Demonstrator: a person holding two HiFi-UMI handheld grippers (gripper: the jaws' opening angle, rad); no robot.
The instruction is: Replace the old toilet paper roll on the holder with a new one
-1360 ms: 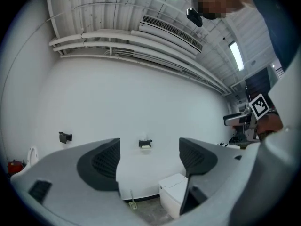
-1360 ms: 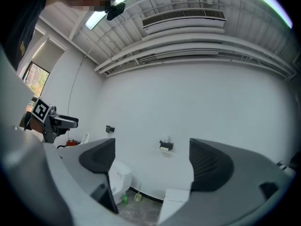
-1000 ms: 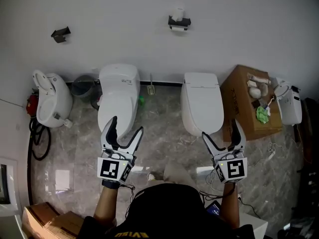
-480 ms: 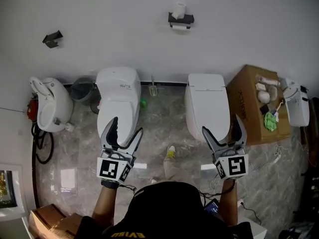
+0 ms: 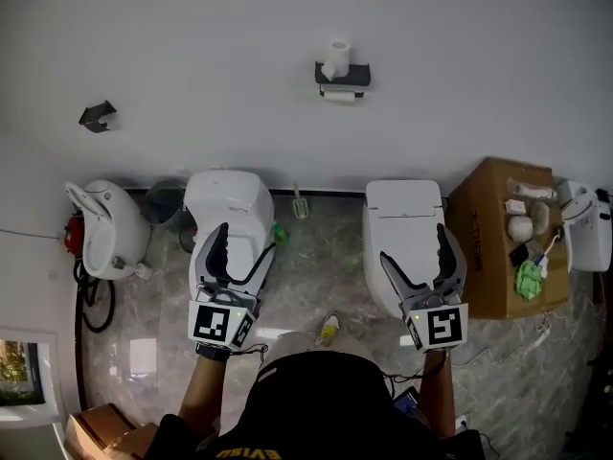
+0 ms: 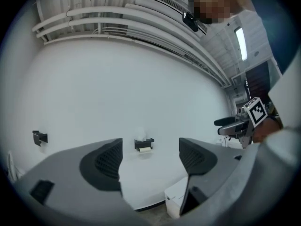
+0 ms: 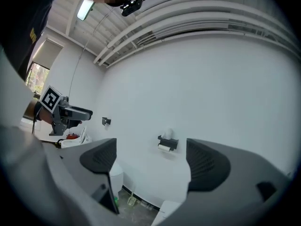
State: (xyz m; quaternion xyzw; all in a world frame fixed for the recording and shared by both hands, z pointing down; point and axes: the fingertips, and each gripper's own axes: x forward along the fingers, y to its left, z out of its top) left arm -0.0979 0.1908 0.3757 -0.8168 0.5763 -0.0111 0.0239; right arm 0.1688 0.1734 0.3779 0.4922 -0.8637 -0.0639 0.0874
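A black toilet paper holder [image 5: 342, 75] is fixed on the white wall. A thin, nearly used-up roll [image 5: 341, 93] hangs under it, and a full white roll [image 5: 335, 58] stands on top. Both gripper views show the holder [image 6: 144, 144] [image 7: 167, 143] far ahead between the jaws. My left gripper [image 5: 236, 255] is open and empty over the left toilet. My right gripper [image 5: 418, 259] is open and empty over the right toilet. Both are well short of the wall.
Two white toilets [image 5: 226, 203] [image 5: 403, 220] stand against the wall. An open cardboard box [image 5: 494, 238] with small items sits at the right, a white urinal-like fixture [image 5: 105, 228] at the left. A second black bracket [image 5: 96, 115] is on the wall to the left.
The view has moved closer to the wall, so the holder and toilets sit lower in the head view. Both grippers stay open and have come forward with the person.
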